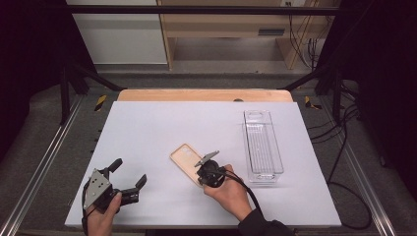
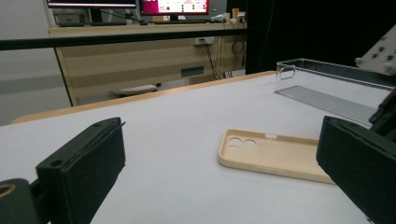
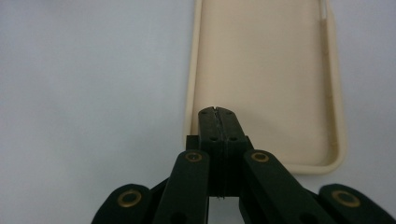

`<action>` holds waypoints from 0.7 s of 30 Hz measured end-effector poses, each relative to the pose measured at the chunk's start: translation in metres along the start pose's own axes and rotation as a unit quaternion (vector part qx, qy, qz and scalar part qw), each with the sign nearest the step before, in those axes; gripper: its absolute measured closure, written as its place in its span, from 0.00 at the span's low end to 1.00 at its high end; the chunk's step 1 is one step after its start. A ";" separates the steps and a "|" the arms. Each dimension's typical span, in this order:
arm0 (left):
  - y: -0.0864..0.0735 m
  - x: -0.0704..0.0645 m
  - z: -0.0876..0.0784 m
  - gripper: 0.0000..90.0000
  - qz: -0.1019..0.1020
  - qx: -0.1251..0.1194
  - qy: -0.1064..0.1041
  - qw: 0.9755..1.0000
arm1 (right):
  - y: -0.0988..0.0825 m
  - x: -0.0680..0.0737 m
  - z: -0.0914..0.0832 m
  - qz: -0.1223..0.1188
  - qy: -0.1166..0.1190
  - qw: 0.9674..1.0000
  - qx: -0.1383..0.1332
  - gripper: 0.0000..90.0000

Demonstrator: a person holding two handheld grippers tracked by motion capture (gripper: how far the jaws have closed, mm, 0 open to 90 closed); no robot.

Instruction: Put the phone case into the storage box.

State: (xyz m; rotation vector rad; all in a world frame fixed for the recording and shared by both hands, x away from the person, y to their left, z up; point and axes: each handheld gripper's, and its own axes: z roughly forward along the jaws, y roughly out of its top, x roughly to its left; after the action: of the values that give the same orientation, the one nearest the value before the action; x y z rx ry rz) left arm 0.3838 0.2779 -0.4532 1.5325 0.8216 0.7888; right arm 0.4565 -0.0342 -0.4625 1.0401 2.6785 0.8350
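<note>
The beige phone case [image 1: 187, 163] is lying open side up mid-table, its long axis running diagonally, camera cutouts toward the far left. The right gripper [image 3: 218, 112], clenched empty, is hovering over its near end. The left gripper [image 1: 129, 174] is resting released on bare sheet; the clear bin [image 1: 263, 142] is sitting well right.

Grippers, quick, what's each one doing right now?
Left gripper: open, holding nothing.
Right gripper: closed, empty, over the beige phone case.
</note>
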 end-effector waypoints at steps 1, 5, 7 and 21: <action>0.000 0.000 0.000 0.01 0.000 0.000 -0.001 1.000 | -0.006 0.004 -0.004 0.002 0.002 1.000 0.000 1.00; 0.000 -0.001 0.000 0.01 0.000 0.001 -0.001 1.000 | -0.015 0.011 -0.009 0.003 0.004 1.000 0.002 1.00; 0.000 -0.001 0.000 0.01 0.000 0.001 -0.002 1.000 | -0.020 0.013 -0.012 0.002 0.004 1.000 0.000 1.00; -0.001 -0.003 0.001 0.01 0.002 0.005 -0.005 1.000 | -0.037 0.027 -0.020 -0.006 0.006 1.000 -0.011 1.00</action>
State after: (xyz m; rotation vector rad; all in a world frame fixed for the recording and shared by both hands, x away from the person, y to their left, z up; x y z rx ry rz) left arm 0.3836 0.2751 -0.4541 1.5464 0.8164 0.7806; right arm 0.4084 -0.0483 -0.4645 1.0175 2.6772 0.8693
